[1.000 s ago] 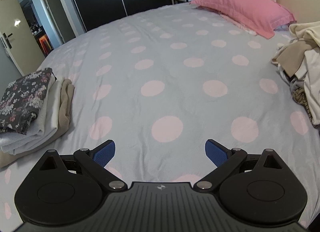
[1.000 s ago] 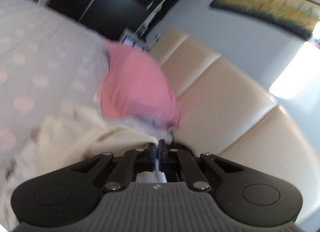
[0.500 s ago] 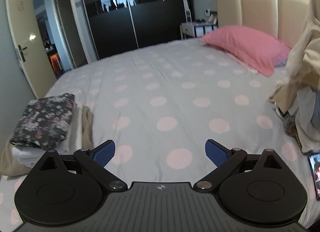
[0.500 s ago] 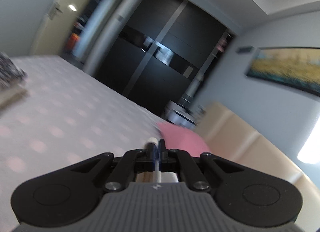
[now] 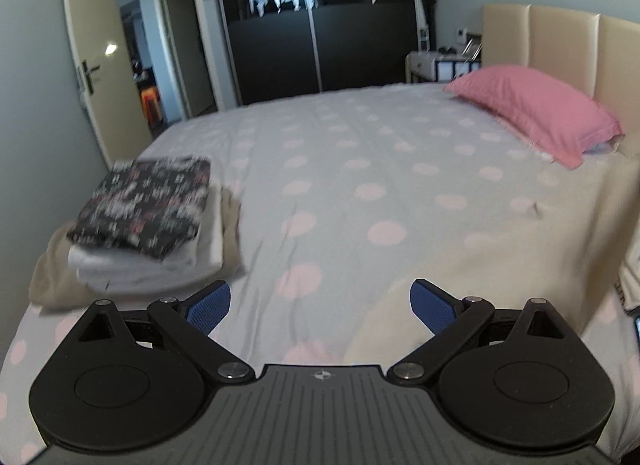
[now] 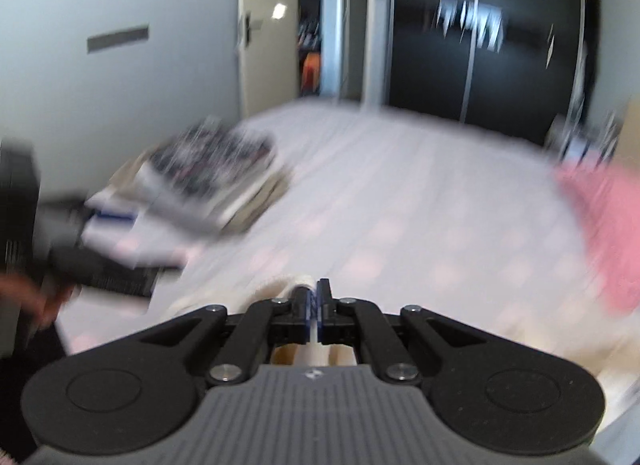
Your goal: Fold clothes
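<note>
My right gripper (image 6: 313, 307) clamps the cream garment (image 5: 460, 265), now swung off the heap onto the bed (image 5: 360, 153) | left gripper (image 5: 320, 305) wide apart, empty | folded stack (image 5: 140, 225) left | ready for spreading, I judge.
</note>
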Motion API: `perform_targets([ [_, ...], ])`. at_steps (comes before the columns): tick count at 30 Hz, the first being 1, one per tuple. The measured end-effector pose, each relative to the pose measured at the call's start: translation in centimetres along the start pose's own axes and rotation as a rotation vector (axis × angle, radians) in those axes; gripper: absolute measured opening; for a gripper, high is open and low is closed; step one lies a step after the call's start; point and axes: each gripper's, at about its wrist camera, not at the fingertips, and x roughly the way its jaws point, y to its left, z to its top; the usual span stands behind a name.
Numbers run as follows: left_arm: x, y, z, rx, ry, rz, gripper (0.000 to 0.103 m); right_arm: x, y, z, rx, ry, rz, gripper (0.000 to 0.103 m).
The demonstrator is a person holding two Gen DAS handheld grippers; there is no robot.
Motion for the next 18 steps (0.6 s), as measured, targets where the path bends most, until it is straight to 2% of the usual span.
perform_targets([
  [2,0.6,0.1,-1.2,-0.004,0.039,0.001,0.098,2.1,1.4,-3.7,0.063,0.069,0.057,0.003],
  [4,1.1,0.1,-2.4,-0.006,0.079,0.0,0.099,3.5,2.8,-7.0,0.083,0.131,0.066,0.003],
  [8,1.7,-0.6,-4.7,0.024,0.151,-0.021,0.098,5.0,5.2,-12.3,0.087,0.234,0.024,0.003],
  [11,1.6,-1.0,-5.9,0.039,0.179,-0.034,0.098,5.2,4.7,-14.5,0.111,0.287,-0.013,0.004],
  [16,1.2,-1.1,-7.0,0.037,0.199,-0.046,0.098,4.0,3.7,-15.1,0.169,0.276,-0.04,0.017],
  [18,1.0,-1.2,-7.4,0.036,0.207,-0.05,0.098,3.5,4.0,-14.8,0.16,0.252,-0.05,0.038],
])
